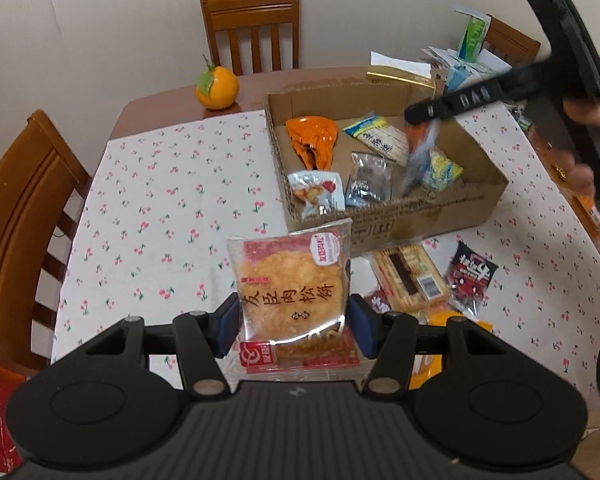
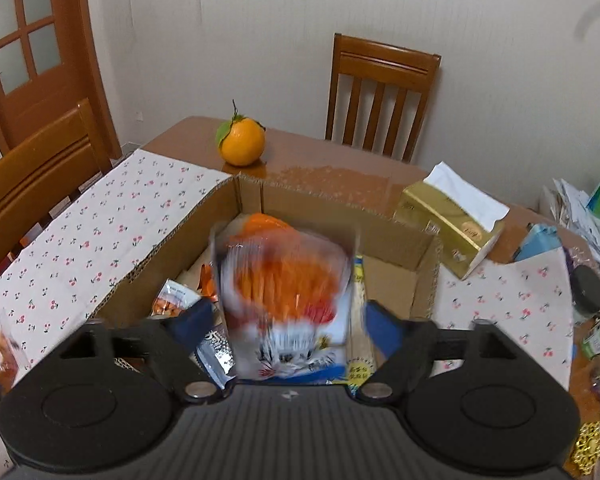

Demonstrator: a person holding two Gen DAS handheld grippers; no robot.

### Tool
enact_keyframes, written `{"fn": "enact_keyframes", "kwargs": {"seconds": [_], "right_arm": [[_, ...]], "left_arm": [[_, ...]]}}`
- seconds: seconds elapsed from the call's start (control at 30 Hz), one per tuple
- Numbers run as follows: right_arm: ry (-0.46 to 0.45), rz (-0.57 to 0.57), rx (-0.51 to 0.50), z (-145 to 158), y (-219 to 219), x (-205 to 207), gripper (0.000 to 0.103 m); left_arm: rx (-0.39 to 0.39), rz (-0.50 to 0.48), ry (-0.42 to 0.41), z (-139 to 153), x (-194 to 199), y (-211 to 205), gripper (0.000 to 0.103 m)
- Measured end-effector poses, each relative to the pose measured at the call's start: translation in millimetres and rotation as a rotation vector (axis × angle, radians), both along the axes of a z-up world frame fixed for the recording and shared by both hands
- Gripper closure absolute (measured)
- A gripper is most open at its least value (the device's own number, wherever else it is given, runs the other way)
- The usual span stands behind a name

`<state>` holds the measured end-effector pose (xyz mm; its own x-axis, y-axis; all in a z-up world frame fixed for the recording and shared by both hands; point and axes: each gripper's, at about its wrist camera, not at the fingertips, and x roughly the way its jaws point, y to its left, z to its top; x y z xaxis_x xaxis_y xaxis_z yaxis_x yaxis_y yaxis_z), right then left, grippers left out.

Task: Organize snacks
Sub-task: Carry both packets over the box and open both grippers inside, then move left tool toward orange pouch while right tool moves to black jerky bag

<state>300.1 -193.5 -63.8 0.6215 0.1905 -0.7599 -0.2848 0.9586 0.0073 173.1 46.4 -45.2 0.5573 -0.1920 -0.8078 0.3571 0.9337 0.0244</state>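
Snacks: several packets lie in the open cardboard box (image 1: 452, 204) on the bench (image 1: 256, 84); more lie on the cherry-print cloth (image 1: 160, 208) near the box
Pork floss cake packet (image 1: 292, 280): clear wrapper with red print, held upright between the left fingers, above the cloth just near of the box's near wall
Left gripper (image 1: 294, 326): blue fingers (image 1: 226, 326) pressed against both sides of the cake packet, closed on it
Right gripper (image 2: 288, 324): over the box; its fingers (image 2: 384, 326) stand apart on either side of a blurred orange and white packet (image 2: 284, 292); whether they touch it I cannot tell
Box contents: orange wrapper (image 1: 312, 140) at the far left, silver packet (image 1: 316, 194) at the near left, dark packet (image 1: 370, 184) in the middle, noodle packet (image 1: 382, 138) further back
Loose on cloth: wafer packet (image 1: 410, 276) and red-black packet (image 1: 472, 274), right of the cake packet
Orange (image 2: 242, 142): with leaf, on bare wood beyond the box's far left corner
Tissue box (image 2: 448, 220): gold, just right of the box's far corner
Chairs: one (image 2: 380, 96) at the far side, one (image 1: 16, 220) at the left
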Motion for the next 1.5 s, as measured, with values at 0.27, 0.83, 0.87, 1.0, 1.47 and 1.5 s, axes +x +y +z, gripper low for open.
{"fn": "enact_keyframes", "kwargs": {"seconds": [0.27,0.83,0.87,1.0,1.47,1.5], "right_arm": [[-0.005,-0.027,0.011,-7.1,-1.1,-39.0,0.0],[-0.04,-0.192,-0.011,-5.9,-17.2,-120.5,0.0],[-0.034,-0.201,-0.013,-7.1,-18.0,-122.8,0.0],[-0.004,-0.23,-0.016,-13.5,-20.5,-130.6,0.0],[0.103,-0.254,-0.053,-50.7,-24.0,-140.2,0.0],[0.12,-0.249,-0.057,-55.0,-22.8,-140.4,0.0]], "left_arm": [[0.003,-0.077,-0.036,17.5,31.8,-23.3,0.047],[0.015,-0.232,-0.117,9.9,162.9,-120.8,0.046],[0.015,-0.223,-0.136,5.6,169.4,-124.8,0.041],[0.027,-0.181,-0.179,-0.5,172.2,-126.9,0.014],[-0.006,-0.093,-0.19,14.4,75.1,-56.3,0.009],[-0.01,-0.083,-0.18,11.7,68.0,-50.4,0.009]]}}
